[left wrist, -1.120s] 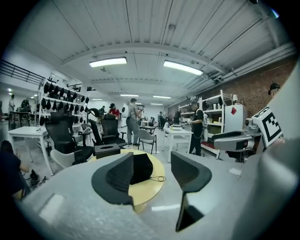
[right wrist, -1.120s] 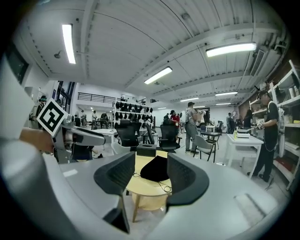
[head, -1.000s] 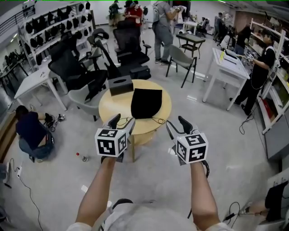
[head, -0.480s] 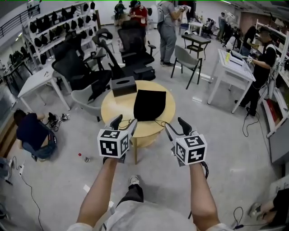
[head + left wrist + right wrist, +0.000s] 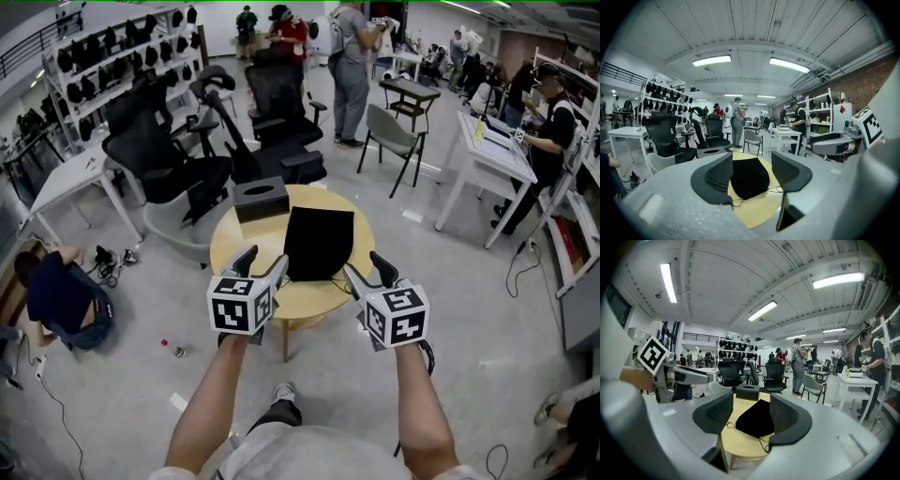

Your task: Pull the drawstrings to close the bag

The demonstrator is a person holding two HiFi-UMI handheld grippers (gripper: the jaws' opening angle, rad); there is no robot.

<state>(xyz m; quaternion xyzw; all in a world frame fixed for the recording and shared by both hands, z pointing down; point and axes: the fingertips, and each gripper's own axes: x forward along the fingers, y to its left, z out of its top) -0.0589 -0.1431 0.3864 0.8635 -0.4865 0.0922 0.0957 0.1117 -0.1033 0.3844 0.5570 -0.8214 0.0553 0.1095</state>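
Observation:
A black drawstring bag (image 5: 319,242) lies flat on a round wooden table (image 5: 246,232), its mouth toward me; thin black drawstrings (image 5: 761,444) trail from both near corners. The bag (image 5: 749,177) shows between the left jaws and again, bag (image 5: 758,418), between the right jaws. My left gripper (image 5: 263,265) hovers open over the table's near left edge. At the near right edge my right gripper (image 5: 367,268) hangs open. Neither holds anything; both stay short of the bag.
A black tissue box (image 5: 261,198) sits on the table's far left. Black office chairs (image 5: 169,159) and a grey chair (image 5: 394,131) stand behind it. White tables (image 5: 487,155) and several people are around; one person (image 5: 61,295) crouches on the floor at left.
The person has walked closer to the table, so table and bag sit nearer and larger. Both grippers now reach the table's near edge, still open.

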